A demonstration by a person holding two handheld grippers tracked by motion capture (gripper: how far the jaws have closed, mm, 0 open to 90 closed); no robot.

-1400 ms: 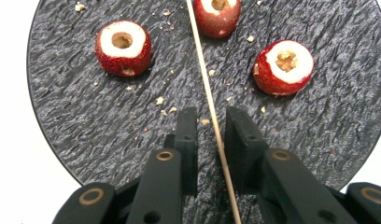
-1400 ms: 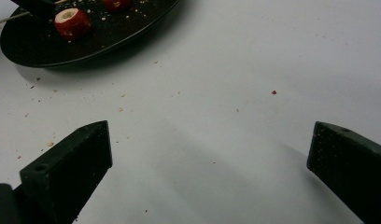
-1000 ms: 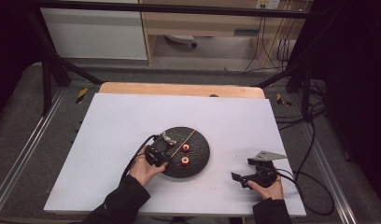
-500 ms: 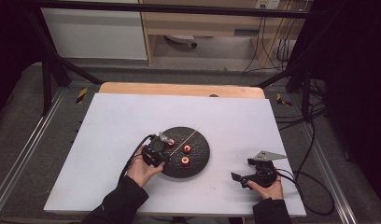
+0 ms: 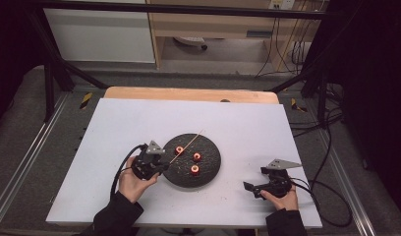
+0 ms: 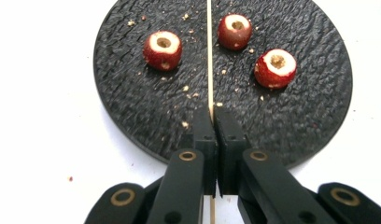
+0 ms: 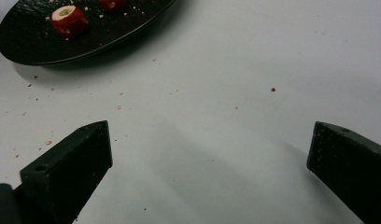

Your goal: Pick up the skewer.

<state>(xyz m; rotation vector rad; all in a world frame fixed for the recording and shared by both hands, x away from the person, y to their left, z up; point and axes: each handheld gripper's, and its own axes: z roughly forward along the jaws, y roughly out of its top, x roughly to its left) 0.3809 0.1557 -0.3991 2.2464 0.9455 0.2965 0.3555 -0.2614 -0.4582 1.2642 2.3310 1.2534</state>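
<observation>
High view: left gripper (image 5: pixel 161 166) at the black plate's (image 5: pixel 211 169) left rim, clamped on a thin wooden skewer (image 5: pixel 186 146) lying across the plate, right gripper (image 5: pixel 252 187) well right of it; left gripper view: skewer (image 6: pixel 209 56) pinched between three cored red fruits (image 6: pixel 163 49); right gripper view: jaws spread wide, empty, near the plate (image 7: pixel 34 46).

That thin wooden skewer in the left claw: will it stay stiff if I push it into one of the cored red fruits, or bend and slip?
The skewer looks very thin and long, so it will probably flex or snap under side load. The left claw is shut on it near one end, so the far tip may wobble. The red fruits sit loose on the black plate and may roll.
</observation>
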